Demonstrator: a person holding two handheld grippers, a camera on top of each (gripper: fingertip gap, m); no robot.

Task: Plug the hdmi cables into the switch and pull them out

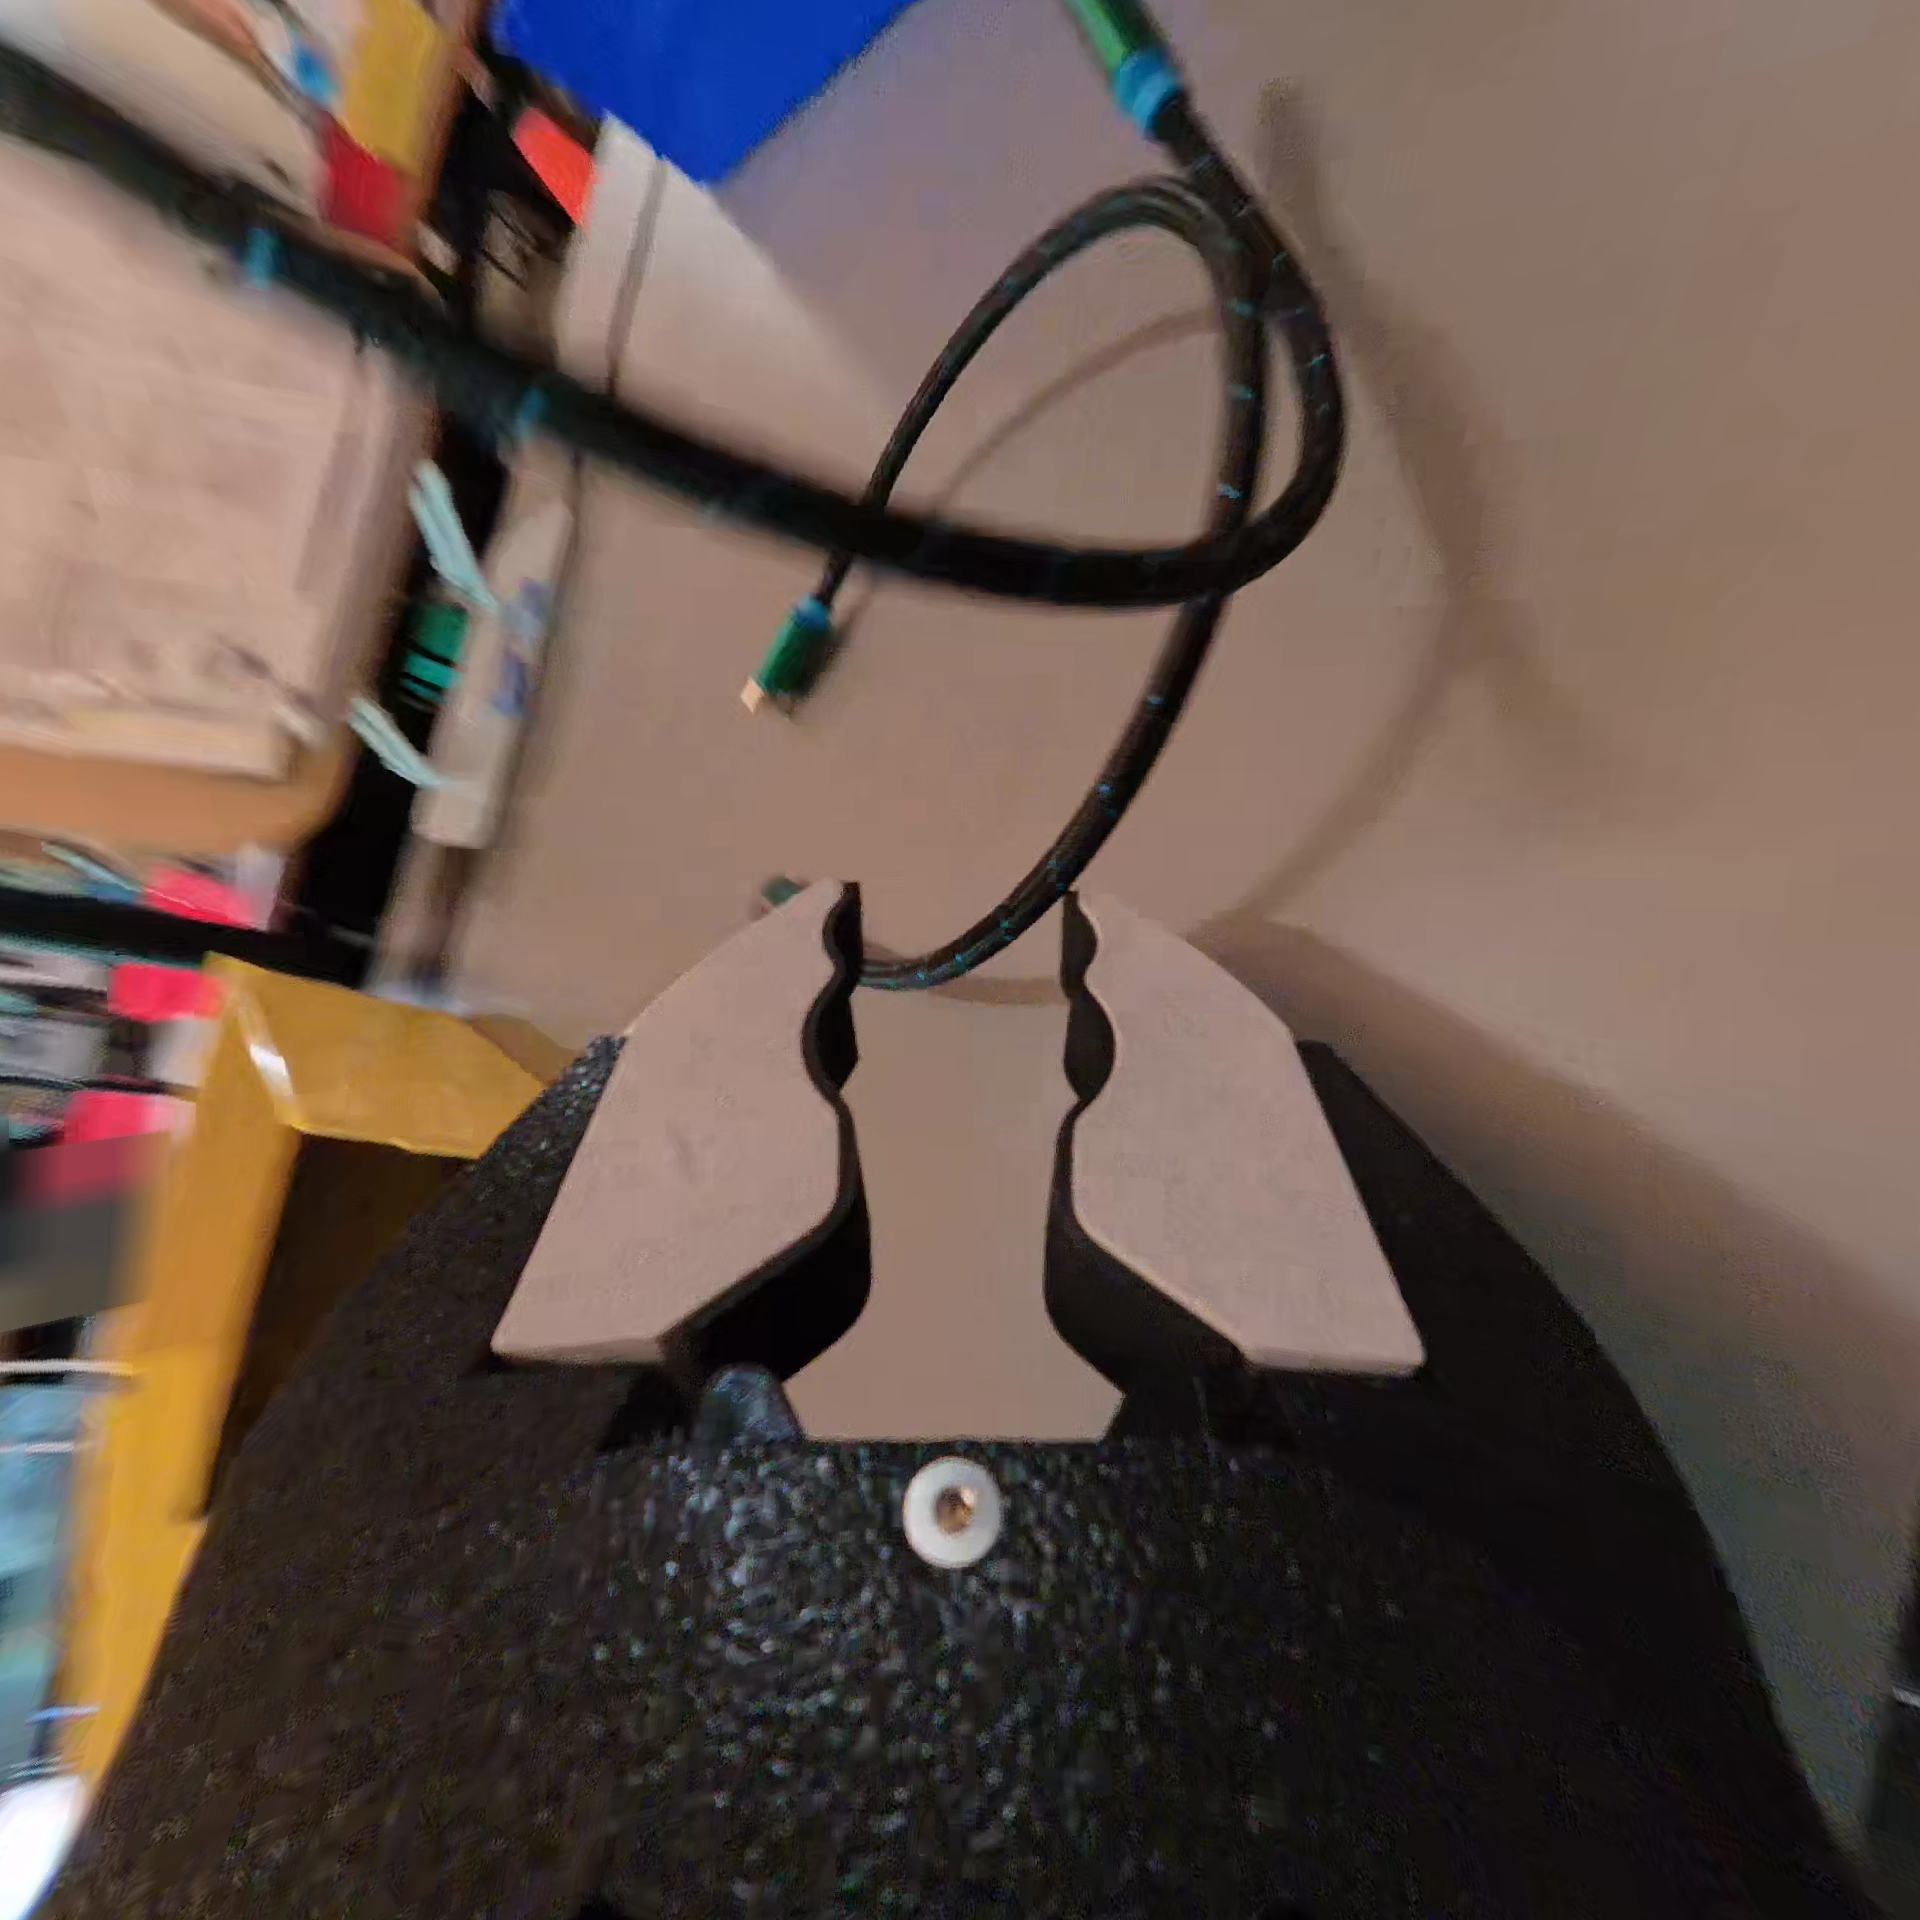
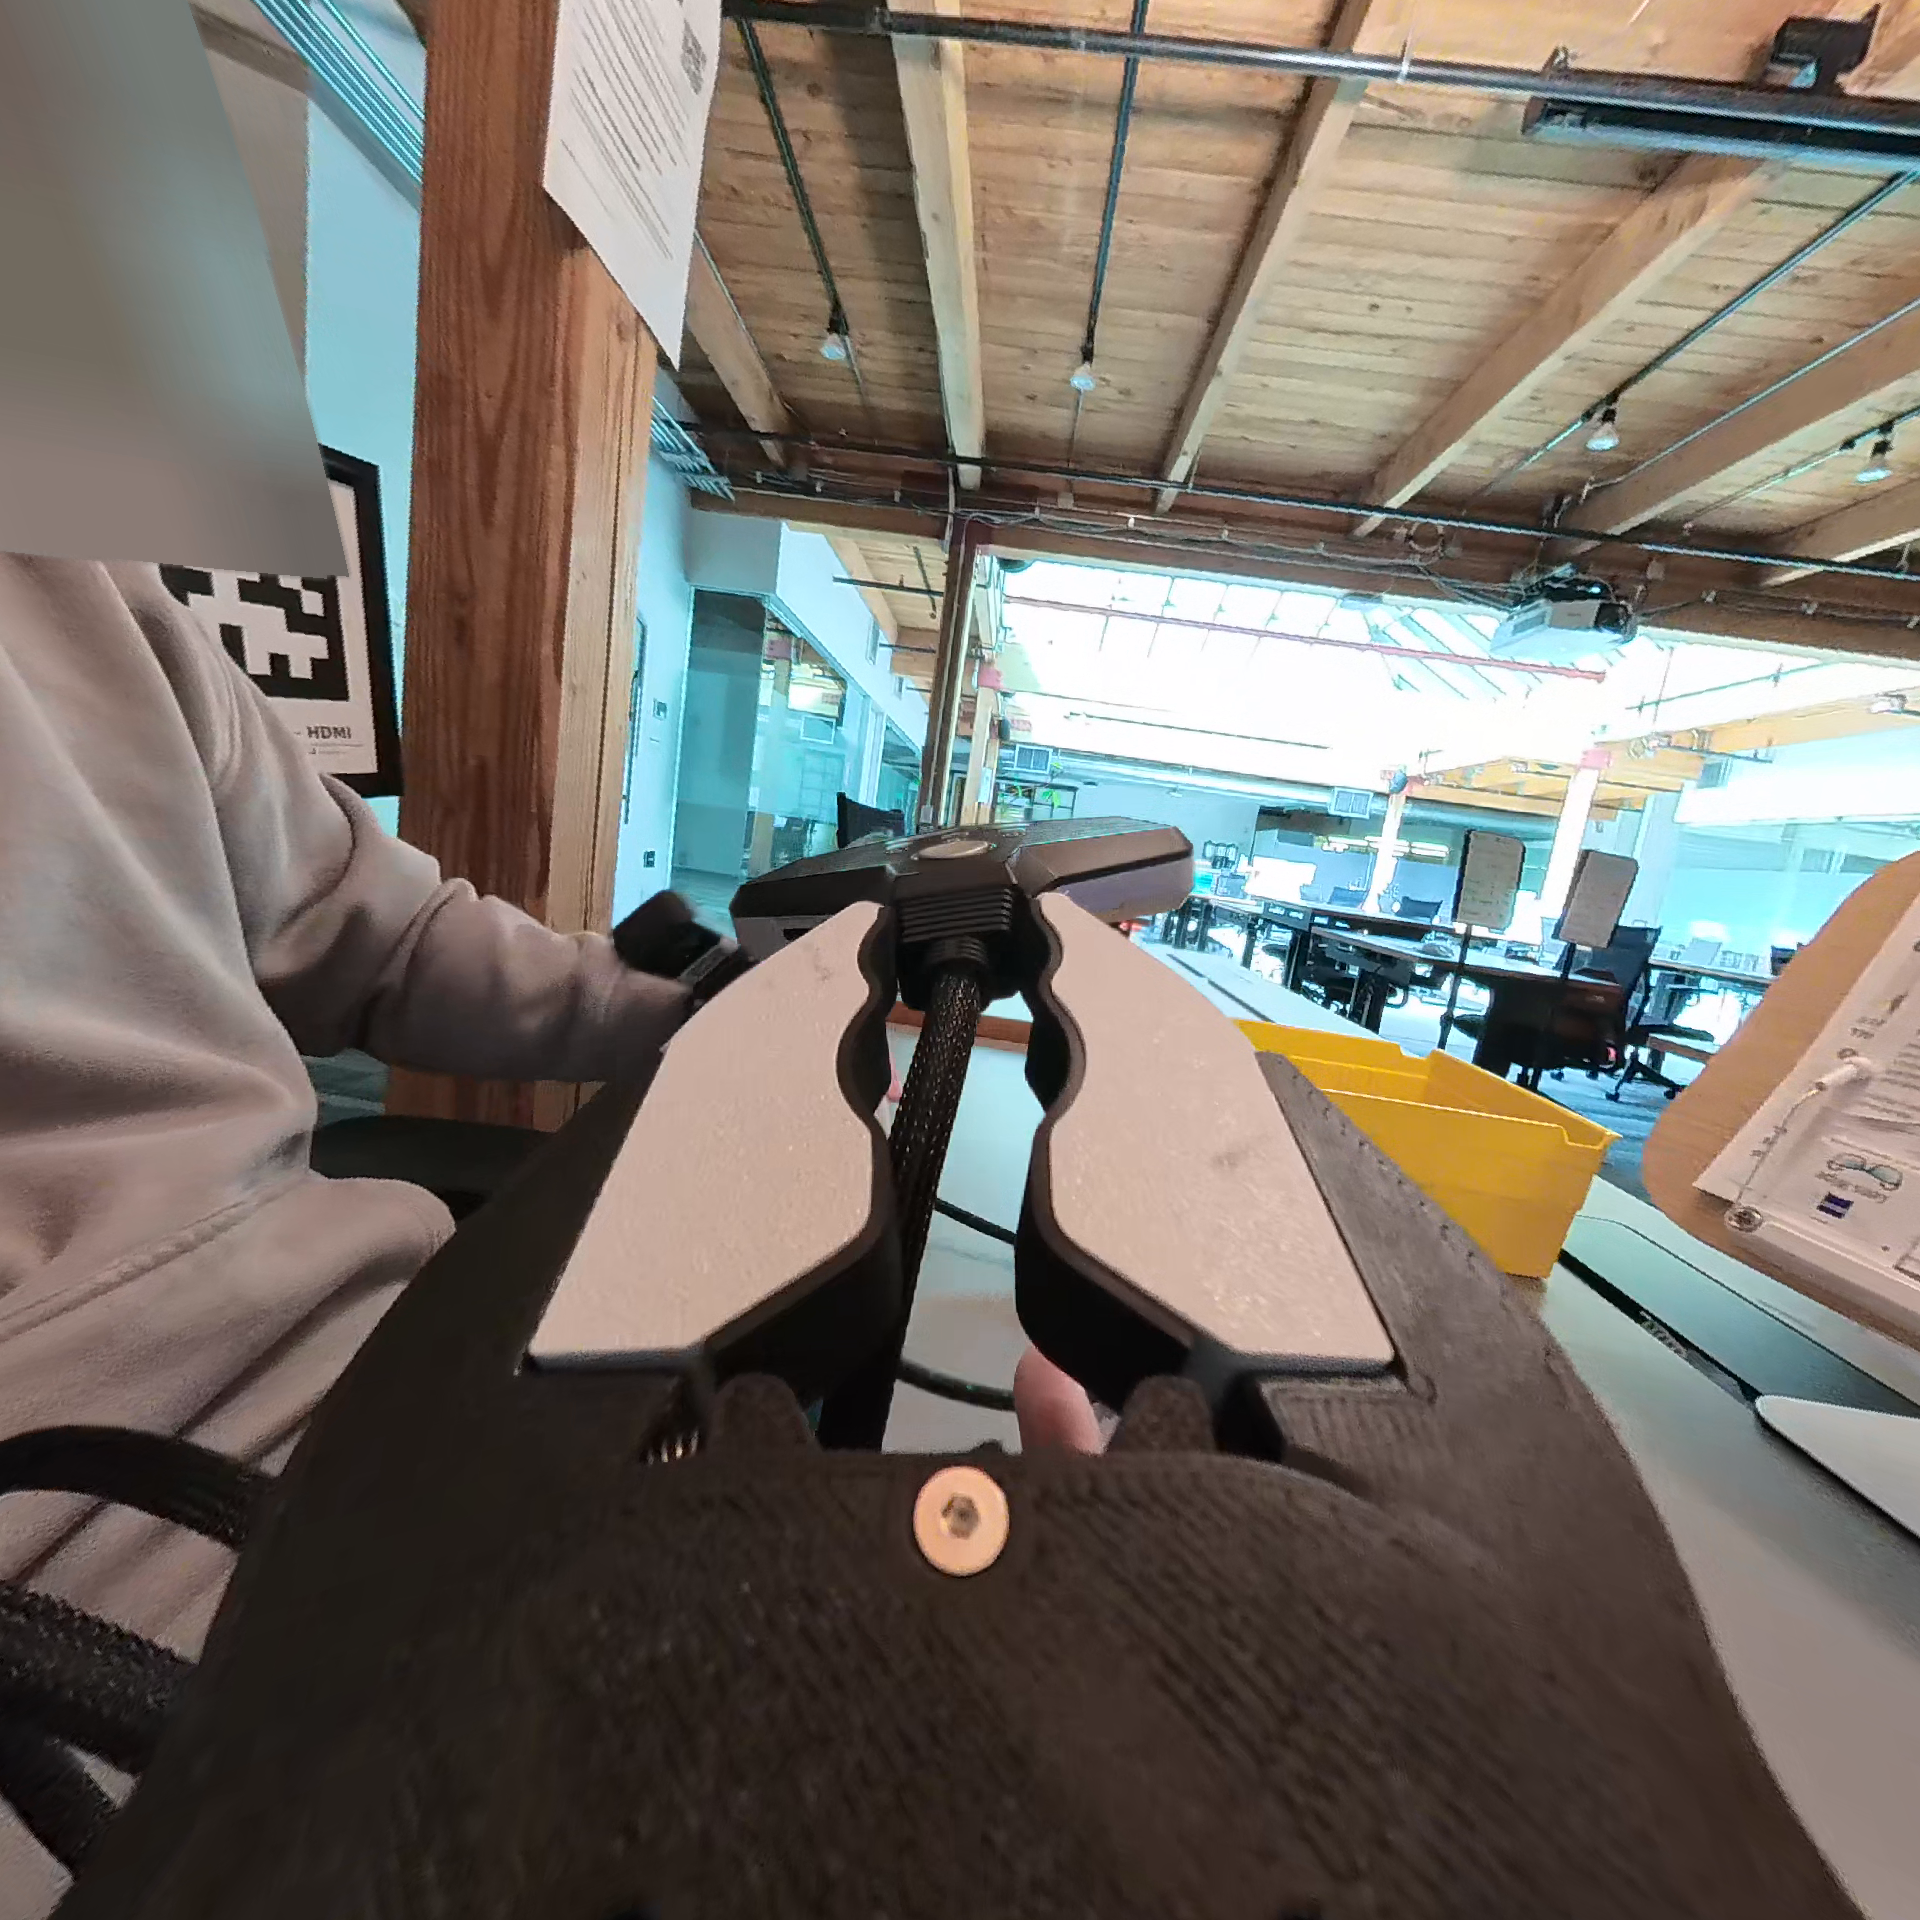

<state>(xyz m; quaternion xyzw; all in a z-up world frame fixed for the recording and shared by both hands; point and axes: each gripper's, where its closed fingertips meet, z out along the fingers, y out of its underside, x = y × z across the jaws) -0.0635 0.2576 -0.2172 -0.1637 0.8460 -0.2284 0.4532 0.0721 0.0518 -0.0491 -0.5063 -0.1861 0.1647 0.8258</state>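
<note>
Holding the largest item first: the black switch [image 2: 961, 868] sits raised at the tips of my right gripper [image 2: 961, 935], seen against the wooden ceiling [image 2: 1299, 260]. Its ribbed black cable collar is clamped between my right fingers [image 2: 748, 1122], and the braided lead [image 2: 930, 1091] runs back from it between them toward the gripper body. A wooden post [image 2: 520, 520] stands to the left, with a person's grey sleeve [image 2: 208, 935] beside it. A yellow bin [image 2: 1455, 1132] rests on the white tabletop [image 2: 1714, 1558] to the right.

My left gripper [image 1: 961, 935] points at a pale surface [image 1: 1558, 623], jaws parted and grasping nothing. A black braided hdmi cable [image 1: 1288, 416] loops on that surface; one strand passes just beyond the fingertips, and I cannot tell whether it touches them. Its green plug [image 1: 795, 649] lies free beyond the loop. A second green-and-blue plug [image 1: 1127, 62] shows at the top edge. This view is blurred at left, where another yellow bin [image 1: 260, 1143] sits.
</note>
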